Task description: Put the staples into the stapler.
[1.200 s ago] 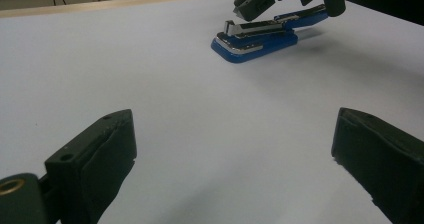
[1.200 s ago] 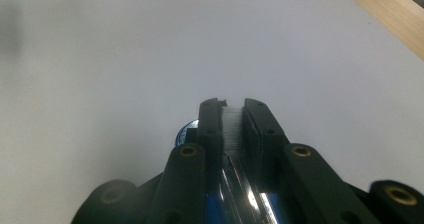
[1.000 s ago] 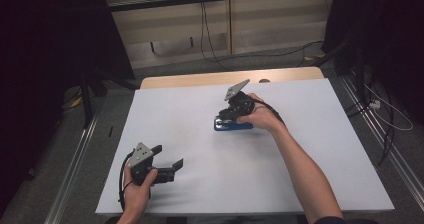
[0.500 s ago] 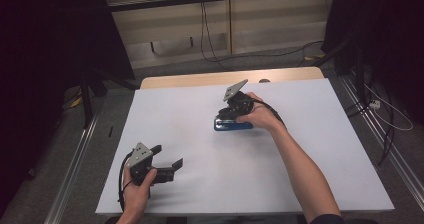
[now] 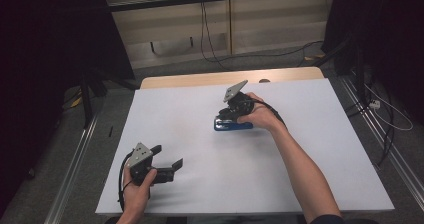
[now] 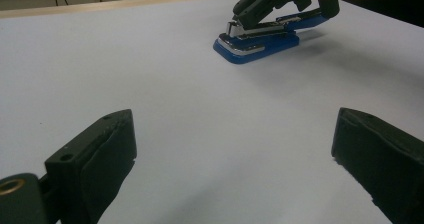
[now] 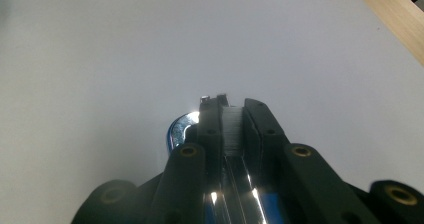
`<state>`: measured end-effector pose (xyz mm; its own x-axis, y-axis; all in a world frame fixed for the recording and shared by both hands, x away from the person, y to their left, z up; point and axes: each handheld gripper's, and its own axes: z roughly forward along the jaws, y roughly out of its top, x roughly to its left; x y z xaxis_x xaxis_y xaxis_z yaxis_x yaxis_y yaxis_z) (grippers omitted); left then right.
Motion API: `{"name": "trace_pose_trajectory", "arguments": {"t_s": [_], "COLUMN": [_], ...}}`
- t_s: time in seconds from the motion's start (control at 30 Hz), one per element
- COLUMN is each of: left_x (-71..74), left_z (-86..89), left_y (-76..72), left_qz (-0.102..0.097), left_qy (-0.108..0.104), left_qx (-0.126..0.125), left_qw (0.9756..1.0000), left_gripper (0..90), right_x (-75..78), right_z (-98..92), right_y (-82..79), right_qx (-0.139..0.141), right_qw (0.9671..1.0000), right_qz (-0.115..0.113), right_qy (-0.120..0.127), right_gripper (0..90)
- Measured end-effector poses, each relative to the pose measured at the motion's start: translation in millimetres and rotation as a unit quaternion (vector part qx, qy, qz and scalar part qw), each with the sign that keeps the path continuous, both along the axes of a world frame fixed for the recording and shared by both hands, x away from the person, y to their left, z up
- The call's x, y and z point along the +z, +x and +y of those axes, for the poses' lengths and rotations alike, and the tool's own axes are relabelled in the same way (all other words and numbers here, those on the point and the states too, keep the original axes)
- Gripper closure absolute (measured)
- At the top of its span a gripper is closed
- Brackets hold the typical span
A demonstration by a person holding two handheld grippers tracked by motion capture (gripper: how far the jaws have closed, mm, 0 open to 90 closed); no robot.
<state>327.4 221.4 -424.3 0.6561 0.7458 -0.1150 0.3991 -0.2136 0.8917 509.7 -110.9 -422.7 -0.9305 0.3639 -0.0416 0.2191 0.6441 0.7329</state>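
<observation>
Here the blue stapler (image 5: 233,126) lies flat on the white table sheet (image 5: 310,149), a little right of the middle and toward the far side, its chrome nose pointing to the person's left. In the left gripper view its blue base (image 6: 260,45) sits on the sheet while the chrome magazine and the dark top arm above it slope up toward the rear, so the stapler looks hinged open rather than pressed down.

The right gripper (image 5: 231,110) comes down on it from above and behind, tilted, with its jaws drawn narrow around the upper part. From the right gripper view the two black jaws stand close together with a pale strip, probably the row of staples or the magazine's top, between the pads (image 7: 210,129), and the chrome nose (image 7: 179,129) gleams just below. So it is clamped on the stapler's top section, not on the base.

The left gripper (image 5: 165,165) rests low on the sheet near the person's edge, well apart from the stapler, its jaws spread wide with nothing between them.

As for progress, the grasp looks made and the stapler opened or partly lifted at the hinge, as far as I can judge. What remains is likely either swinging the top further or pressing it shut. The base is unsupported by the idle left gripper, so it may slide or tip.
</observation>
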Motion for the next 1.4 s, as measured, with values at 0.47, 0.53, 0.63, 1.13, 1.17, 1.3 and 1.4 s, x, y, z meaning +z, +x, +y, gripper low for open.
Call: {"name": "trace_pose_trajectory", "arguments": {"t_s": [0.47, 0.53, 0.63, 1.13, 1.17, 1.3, 1.4], "left_x": [-0.4, -0.1, -0.4, -0.3, -0.2, 0.2, -0.2], "left_z": [0.0, 0.1, 0.3, 0.0, 0.1, 0.5, 0.0], "left_y": [-0.1, -0.2, 0.1, 0.5, 0.4, 0.2, 0.0], "left_qz": [0.0, 0.0, 0.0, 0.001, 0.0, -0.001, 0.0], "left_qy": [0.002, 0.003, 0.001, 0.0, 0.002, -0.001, -0.005], "left_qx": [0.001, 0.003, 0.005, 0.003, 0.003, 0.006, 0.008], "left_qw": [1.0, 1.0, 1.0, 1.0, 1.0, 1.0, 0.9999], "left_gripper": [4.3, 4.3, 4.3, 4.2, 4.3, 4.3, 4.3], "right_x": [-0.7, -0.3, 1.5, 2.5, 2.4, 1.8, 2.3], "right_z": [-1.6, -1.9, -2.6, -3.2, -3.3, -1.4, 0.5], "right_y": [0.0, 0.3, 0.4, 1.9, 2.0, 1.4, 0.3], "right_qx": [0.016, 0.018, 0.019, 0.038, 0.037, 0.04, 0.046], "right_qw": [0.9999, 0.9998, 0.9998, 0.9991, 0.9992, 0.9991, 0.9988], "right_qz": [-0.005, -0.007, -0.008, -0.011, -0.011, -0.013, -0.016], "right_qy": [-0.003, -0.004, 0.004, -0.011, -0.01, -0.009, -0.01], "right_gripper": [79.3, 79.3, 79.3, 79.4, 79.3, 79.3, 79.4]}}
